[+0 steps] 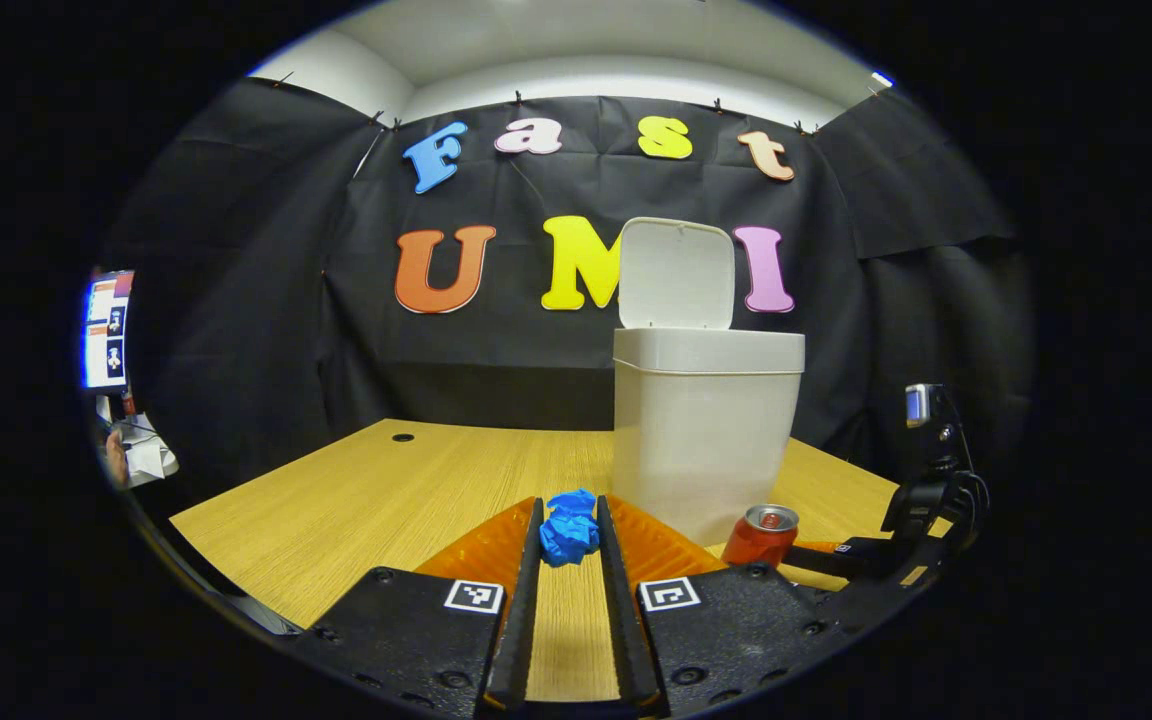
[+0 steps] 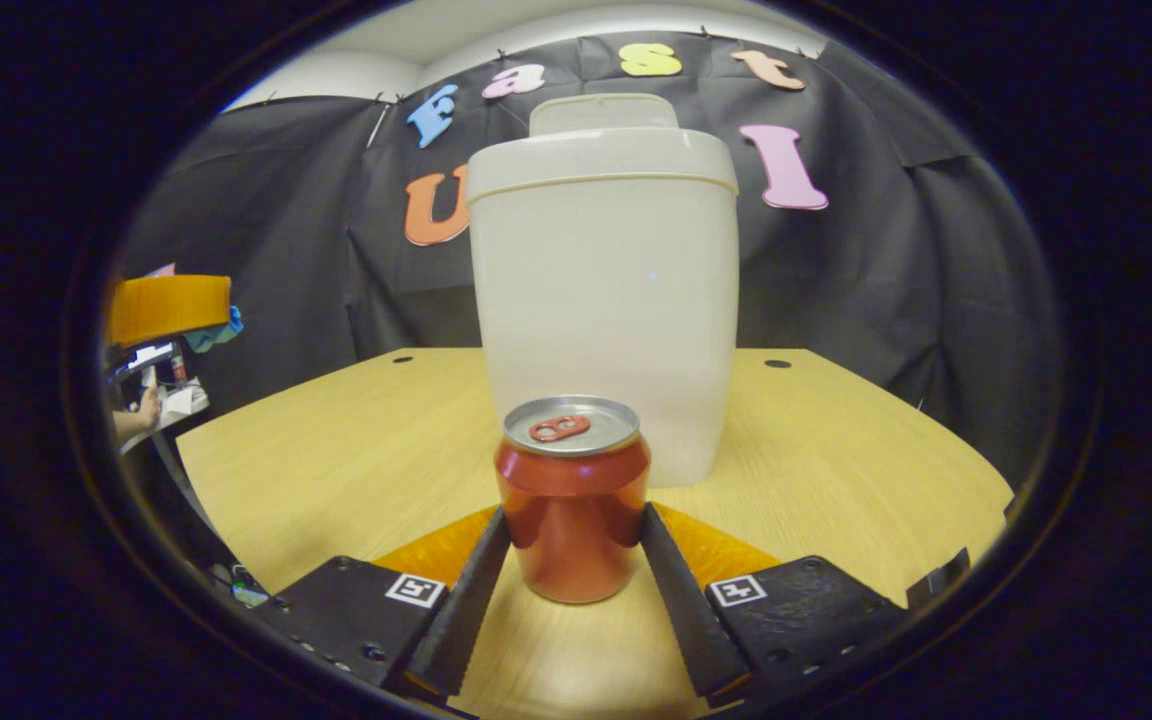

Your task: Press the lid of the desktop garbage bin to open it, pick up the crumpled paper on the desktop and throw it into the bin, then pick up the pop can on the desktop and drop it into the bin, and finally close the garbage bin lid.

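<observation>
In the left gripper view, the left gripper (image 1: pixel 570 535) is sitting low over the wooden table (image 1: pixel 376 490), and its 2 fingers (image 1: pixel 526 590) are pinching the blue crumpled paper (image 1: pixel 569 527) between their tips, 1 finger touching each side of it. The paper is resting at table level, just in front of the garbage bin (image 1: pixel 706 430). The bin is standing upright on the table with its lid (image 1: pixel 676 272) swung up and standing nearly vertical at the back of the rim. The red pop can (image 1: pixel 761 535) is standing upright just beside the bin's lower right corner, and the right gripper (image 1: pixel 841 552) is reaching in toward it from the right edge of the frame, though how its jaws stand cannot be told from here. A screen (image 1: pixel 108 330) is glowing at the far left, beyond the table's edge. In the right gripper view, the right gripper (image 2: pixel 573 540) is holding level with the table (image 2: pixel 836 450), and its 2 fingers (image 2: pixel 461 585) are closing against the sides of the pop can (image 2: pixel 573 495), which is standing upright between them with its pull tab (image 2: pixel 559 428) facing up. The garbage bin (image 2: pixel 604 300) is rising directly behind the can, close to it, and the raised lid (image 2: pixel 604 112) is showing above the bin's rim. Far off at the left, a person's hand (image 2: pixel 141 412) is resting near some white papers (image 2: pixel 181 400).
</observation>
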A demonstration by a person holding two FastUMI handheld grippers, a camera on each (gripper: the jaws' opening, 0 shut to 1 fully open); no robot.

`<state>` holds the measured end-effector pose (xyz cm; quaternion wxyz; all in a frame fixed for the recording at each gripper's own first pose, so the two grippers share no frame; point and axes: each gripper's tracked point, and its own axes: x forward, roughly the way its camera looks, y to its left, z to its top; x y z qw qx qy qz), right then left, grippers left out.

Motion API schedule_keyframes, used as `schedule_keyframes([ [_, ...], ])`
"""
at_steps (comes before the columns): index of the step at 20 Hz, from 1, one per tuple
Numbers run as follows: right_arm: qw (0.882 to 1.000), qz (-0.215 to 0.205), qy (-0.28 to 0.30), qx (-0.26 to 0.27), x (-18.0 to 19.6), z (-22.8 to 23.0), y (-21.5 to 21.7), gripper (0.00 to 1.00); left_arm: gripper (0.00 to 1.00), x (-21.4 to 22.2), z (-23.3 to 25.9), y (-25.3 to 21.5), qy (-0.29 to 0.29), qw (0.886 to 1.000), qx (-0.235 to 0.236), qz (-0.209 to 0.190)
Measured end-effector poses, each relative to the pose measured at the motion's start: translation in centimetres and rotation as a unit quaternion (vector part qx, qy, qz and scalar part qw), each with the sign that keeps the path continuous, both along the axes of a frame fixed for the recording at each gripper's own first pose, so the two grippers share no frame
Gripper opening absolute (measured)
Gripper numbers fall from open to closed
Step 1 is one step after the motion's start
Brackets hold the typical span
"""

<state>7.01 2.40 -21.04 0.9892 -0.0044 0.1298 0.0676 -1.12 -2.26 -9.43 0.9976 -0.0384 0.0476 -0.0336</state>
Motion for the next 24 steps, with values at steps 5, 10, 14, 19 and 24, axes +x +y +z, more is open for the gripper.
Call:
schedule_keyframes([
  [5,0.998,-0.008,-0.059,0.005,-1.6,5.8,-1.7,0.79,0.35,-0.5,0.8,-0.1,-0.005,1.000,0.000,-0.002],
  [10,0.994,-0.005,-0.108,0.005,-4.0,11.5,-2.6,0.79,0.35,-1.2,1.7,0.9,-0.009,1.000,0.001,0.017],
  [14,0.992,-0.004,-0.123,0.015,-5.7,15.2,-3.1,0.77,0.35,-1.4,2.1,0.8,-0.009,1.000,0.005,0.025],
  [19,0.989,-0.026,-0.146,-0.009,-6.9,19.2,-4.9,0.77,0.35,-1.3,3.2,-0.2,-0.013,1.000,0.014,0.019],
  [24,0.985,-0.054,-0.160,-0.028,-7.6,22.5,-8.1,0.77,0.35,-0.7,6.5,-1.6,-0.034,0.999,0.021,0.012],
])
